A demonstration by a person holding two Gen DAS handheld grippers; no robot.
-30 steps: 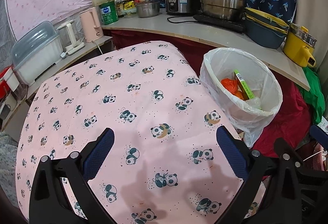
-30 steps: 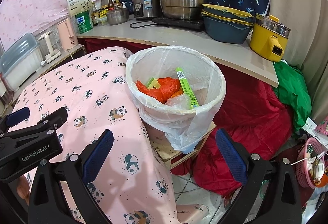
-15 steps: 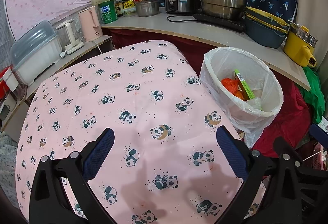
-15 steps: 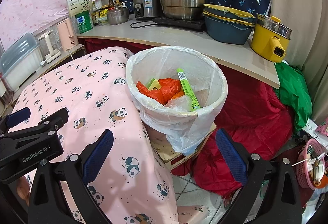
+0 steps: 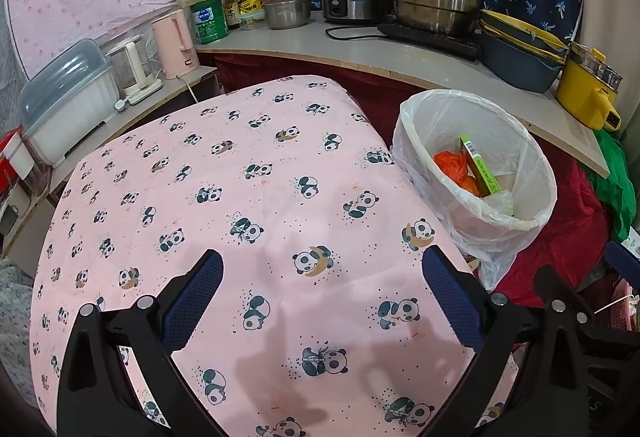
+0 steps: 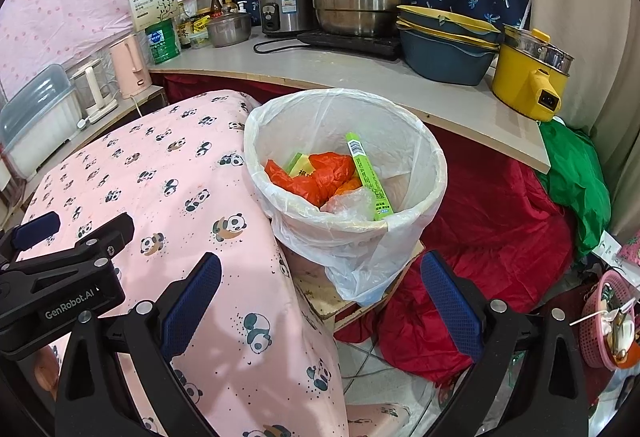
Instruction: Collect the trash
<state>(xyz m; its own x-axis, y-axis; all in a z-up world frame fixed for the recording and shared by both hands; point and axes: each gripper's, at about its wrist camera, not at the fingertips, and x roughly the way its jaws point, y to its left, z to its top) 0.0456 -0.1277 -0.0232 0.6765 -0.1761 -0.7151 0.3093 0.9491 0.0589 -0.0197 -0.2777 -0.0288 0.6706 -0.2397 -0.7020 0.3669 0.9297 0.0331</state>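
Both your grippers are spread wide w/ nothing between the pads: left gripper (image 5: 322, 301) over the panda cloth (image 5: 224, 197), right gripper (image 6: 320, 301) near the table edge. Beyond sits the lined bin (image 6: 434, 173) (orange wrapper (image 6: 320, 177) and green box (image 6: 368, 177) inside). Counter (image 6: 340, 73) w/ pots behind.

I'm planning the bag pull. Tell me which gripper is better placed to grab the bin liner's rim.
Right. The right gripper is open and looks almost straight at the bin liner, whose overhang hangs just ahead of it. The left gripper, also open, hangs over the panda tablecloth, with the bin off to its right.
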